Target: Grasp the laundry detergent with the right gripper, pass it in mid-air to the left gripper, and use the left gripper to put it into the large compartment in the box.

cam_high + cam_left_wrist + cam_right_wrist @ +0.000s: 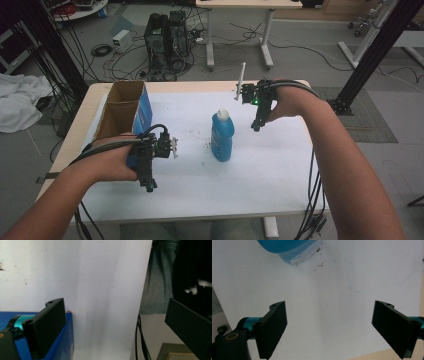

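Both black two-jaw grippers spread wide, holding nothing, over the white-covered table (260, 175).

Left gripper (149, 186) hangs near-left of the upright blue plastic bottle (222, 136), touching the open blue cardboard box (125, 112); right gripper (256, 127) sits just right of the bottle, slightly beyond.

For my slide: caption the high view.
Two open hand-held grippers, left and right, flank an upright blue plastic bottle on a white-covered table.
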